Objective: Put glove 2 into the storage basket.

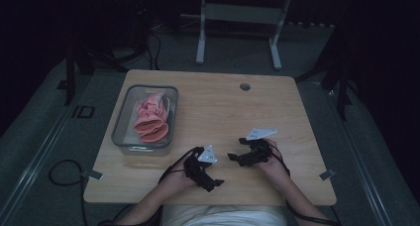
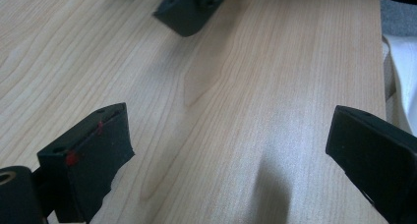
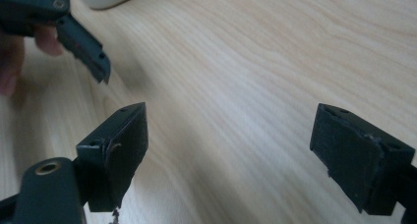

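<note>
Matt pale wood table (image 1: pixel 277 117), clear plastic bin (image 1: pixel 124 118)

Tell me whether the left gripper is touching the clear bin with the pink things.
Apart. The high view shows the left gripper near the table's front edge, with bare wood between it and the bin.

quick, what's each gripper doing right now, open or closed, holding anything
Left gripper: open, holding nothing, jaws spread over bare table.
Right gripper: open, holding nothing, also over bare wood.
</note>
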Demonstrator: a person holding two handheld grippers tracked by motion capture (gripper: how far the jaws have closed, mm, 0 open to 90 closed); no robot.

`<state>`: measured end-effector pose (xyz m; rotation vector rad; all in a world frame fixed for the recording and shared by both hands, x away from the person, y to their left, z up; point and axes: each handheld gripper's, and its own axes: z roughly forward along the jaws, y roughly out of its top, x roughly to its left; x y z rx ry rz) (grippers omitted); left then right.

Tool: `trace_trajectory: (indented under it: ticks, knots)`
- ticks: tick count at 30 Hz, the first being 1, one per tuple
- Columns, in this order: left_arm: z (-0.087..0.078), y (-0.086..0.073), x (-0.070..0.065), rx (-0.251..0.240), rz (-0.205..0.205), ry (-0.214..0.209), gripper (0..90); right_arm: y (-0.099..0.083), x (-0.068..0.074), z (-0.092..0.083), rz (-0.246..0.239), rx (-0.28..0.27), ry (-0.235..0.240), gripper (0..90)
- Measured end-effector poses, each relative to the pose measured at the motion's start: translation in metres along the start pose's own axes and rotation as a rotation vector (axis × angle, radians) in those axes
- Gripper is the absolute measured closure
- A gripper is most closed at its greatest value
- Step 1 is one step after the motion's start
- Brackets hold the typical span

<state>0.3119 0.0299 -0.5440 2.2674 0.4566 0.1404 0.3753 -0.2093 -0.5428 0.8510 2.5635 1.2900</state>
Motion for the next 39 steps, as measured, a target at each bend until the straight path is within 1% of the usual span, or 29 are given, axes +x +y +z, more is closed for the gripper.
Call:
trace_trajectory:
  ticks: [1, 2, 3, 6, 8, 9, 11, 13, 14, 15, 17, 21, 26, 30, 31, 39]
  knots:
    - [0.0, 0.0, 0.0, 0.0, 0.0, 0.0, 2.9, -0.002, 0.0, -0.001, 0.0, 0.0, 0.0, 14.3]
    - [0.001, -0.002, 0.0, 0.001, 0.005, 0.009, 2.9, -0.004, 0.0, -0.003, -0.003, 0.0, -0.002, 14.3]
    - [0.001, -0.003, 0.0, -0.006, 0.001, 0.01, 2.9, -0.006, 0.001, -0.004, -0.007, 0.009, -0.005, 14.3]
    - [0.003, -0.004, -0.001, -0.004, 0.008, 0.02, 2.9, -0.01, 0.001, -0.005, -0.017, 0.02, -0.015, 14.3]
    - [0.005, -0.006, -0.003, 0.017, 0.025, 0.031, 2.9, -0.016, 0.0, -0.006, -0.016, 0.029, -0.029, 14.3]
    - [0.005, -0.006, -0.003, 0.017, 0.025, 0.031, 2.9, -0.016, 0.0, -0.006, -0.016, 0.029, -0.029, 14.3]
    - [0.008, -0.008, -0.005, 0.043, 0.043, 0.038, 2.9, -0.02, 0.001, -0.005, -0.026, 0.024, -0.044, 14.3]
    - [0.008, -0.008, -0.005, 0.043, 0.043, 0.038, 2.9, -0.02, 0.001, -0.005, -0.032, 0.025, -0.052, 14.4]
    - [0.009, -0.009, -0.009, 0.056, 0.074, 0.044, 2.9, -0.022, 0.001, -0.005, -0.039, 0.02, -0.068, 14.3]
    - [0.008, -0.009, -0.01, 0.055, 0.081, 0.05, 2.9, -0.023, 0.001, -0.006, -0.043, 0.015, -0.08, 14.3]
    - [0.007, -0.01, -0.012, 0.045, 0.084, 0.048, 2.9, -0.025, 0.001, -0.006, -0.043, 0.012, -0.088, 14.3]
    - [0.005, -0.013, -0.011, 0.039, 0.072, 0.055, 2.9, -0.026, 0.002, -0.008, -0.049, 0.003, -0.099, 14.3]
    - [0.003, -0.013, -0.009, 0.028, 0.067, 0.063, 2.9, -0.027, 0.005, -0.007, -0.07, 0.003, -0.11, 14.3]
    - [0.002, -0.014, -0.008, 0.024, 0.066, 0.068, 2.9, -0.027, 0.004, -0.007, -0.069, -0.001, -0.111, 14.3]
    - [0.002, -0.015, -0.007, 0.024, 0.059, 0.067, 2.9, -0.027, 0.004, -0.007, -0.068, 0.0, -0.112, 14.3]
    - [0.002, -0.015, -0.007, 0.025, 0.058, 0.063, 2.9, -0.027, 0.004, -0.007, -0.067, 0.002, -0.113, 14.4]
